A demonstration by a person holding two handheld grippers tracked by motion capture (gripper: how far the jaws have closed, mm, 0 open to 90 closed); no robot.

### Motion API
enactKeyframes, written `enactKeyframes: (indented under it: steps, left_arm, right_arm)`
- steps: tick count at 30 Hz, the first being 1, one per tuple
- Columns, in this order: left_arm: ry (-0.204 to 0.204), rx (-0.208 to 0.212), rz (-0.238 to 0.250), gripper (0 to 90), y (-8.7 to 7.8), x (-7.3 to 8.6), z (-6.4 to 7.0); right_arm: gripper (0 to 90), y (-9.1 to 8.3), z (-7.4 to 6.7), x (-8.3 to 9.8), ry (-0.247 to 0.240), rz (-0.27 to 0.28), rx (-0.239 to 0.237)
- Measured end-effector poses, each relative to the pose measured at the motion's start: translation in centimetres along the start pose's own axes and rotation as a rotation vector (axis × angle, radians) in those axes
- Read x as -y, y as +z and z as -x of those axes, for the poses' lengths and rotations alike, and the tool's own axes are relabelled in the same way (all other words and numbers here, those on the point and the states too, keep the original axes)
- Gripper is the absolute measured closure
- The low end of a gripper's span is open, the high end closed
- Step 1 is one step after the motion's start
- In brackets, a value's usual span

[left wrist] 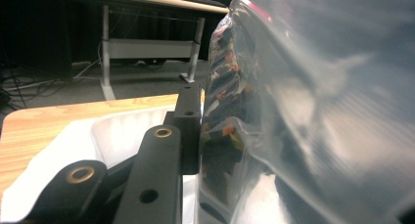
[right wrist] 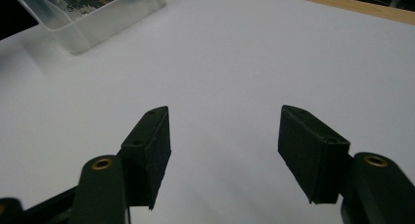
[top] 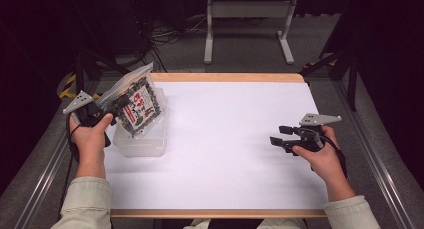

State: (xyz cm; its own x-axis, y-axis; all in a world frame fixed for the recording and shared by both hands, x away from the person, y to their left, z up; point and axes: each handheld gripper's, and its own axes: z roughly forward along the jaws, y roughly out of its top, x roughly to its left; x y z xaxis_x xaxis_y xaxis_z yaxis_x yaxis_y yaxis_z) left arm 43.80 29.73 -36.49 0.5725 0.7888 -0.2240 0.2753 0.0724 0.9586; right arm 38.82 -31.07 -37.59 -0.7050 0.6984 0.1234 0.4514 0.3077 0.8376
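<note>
Black jaws of the left gripper (top: 116, 106) pinch the snack bag (top: 137, 105) above the clear tub (top: 145, 145); soft, slippery film, likely light, best held by its edge. Right gripper (top: 281, 135) gapes empty, well apart from the tub.

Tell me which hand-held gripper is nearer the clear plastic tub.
Left. The left hand-held gripper holds a snack bag over the tub; the right hand-held gripper hovers open, far across the table.
</note>
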Motion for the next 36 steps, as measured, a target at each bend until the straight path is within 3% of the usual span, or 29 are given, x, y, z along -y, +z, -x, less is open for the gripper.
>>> enactKeyframes:
  steps: [6, 8, 12, 16, 24, 36]
  left_arm:
    - [0.001, -0.047, -0.006, 66.6, 0.0, -0.2, 0.1]
    - [0.0, -0.073, -0.014, 55.0, 0.1, -0.1, 0.1]
    - [-0.004, -0.103, 0.017, 29.1, 0.0, -0.3, 0.2]
    - [-0.008, -0.155, 0.01, 14.9, -0.3, -0.3, 0.3]
    - [0.006, -0.204, 0.026, 5.9, -1.4, -0.6, 0.6]
    - [0.061, -0.264, 0.038, 3.0, -4.4, -1.6, 2.5]
  right_arm:
    - [36.5, 0.1, 0.0, 0.0, 0.0, 0.0, 0.0]
    - [36.5, 0.1, 0.0, 0.0, 0.001, 0.003, 0.0]
    - [36.3, 0.1, 0.0, -0.1, 0.004, 0.004, -0.003]
    - [36.1, 0.3, 0.0, -0.1, 0.002, 0.004, -0.006]
    - [35.8, 0.6, 0.0, -0.4, -0.004, 0.003, -0.015]
    - [35.4, 1.2, 0.0, -0.8, -0.01, 0.005, -0.024]
